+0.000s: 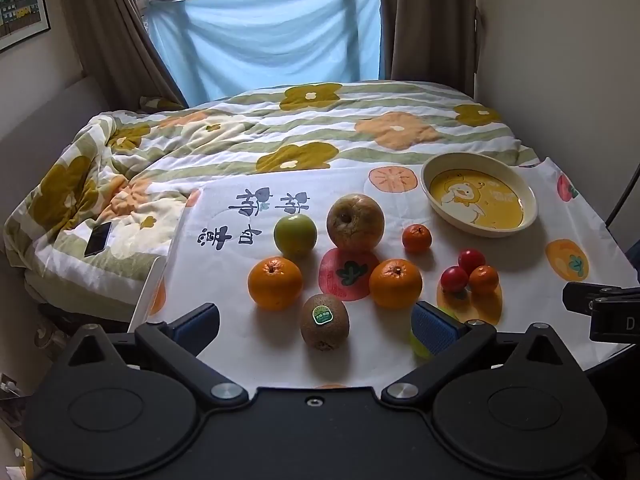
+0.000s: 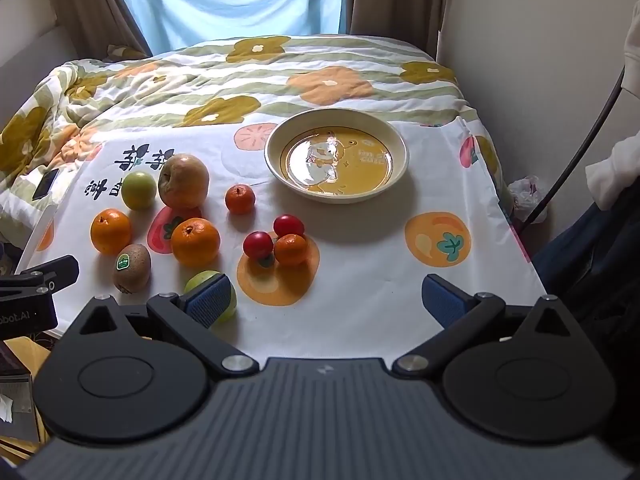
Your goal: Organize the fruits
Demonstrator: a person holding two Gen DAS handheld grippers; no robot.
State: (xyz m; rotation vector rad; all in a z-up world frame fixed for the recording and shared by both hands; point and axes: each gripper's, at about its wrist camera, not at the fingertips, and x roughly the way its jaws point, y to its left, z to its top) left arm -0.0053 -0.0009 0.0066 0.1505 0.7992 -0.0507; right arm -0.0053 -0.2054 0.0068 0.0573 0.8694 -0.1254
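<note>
Fruit lies on a white printed tablecloth [image 1: 248, 344]. A kiwi [image 1: 324, 322] sits nearest, between the open fingers of my left gripper [image 1: 316, 326]. Behind it are two oranges [image 1: 275, 282] [image 1: 395, 283], a green apple [image 1: 295, 234], a large brownish apple [image 1: 355, 222], a small mandarin [image 1: 417, 238], two red tomatoes [image 1: 454, 279] and another mandarin [image 1: 483, 279]. A cream bowl [image 1: 436, 168] with a yellow duck print stands at the back right, holding nothing. My right gripper [image 2: 326, 306] is open and empty; a green fruit [image 2: 200, 280] lies behind its left finger.
A flowered quilt [image 1: 240, 132] covers the bed behind the table, with a phone [image 1: 98, 239] on it at left. Curtains and a blue sheet hang at the window. A wall and dark cable [image 2: 580, 152] are on the right.
</note>
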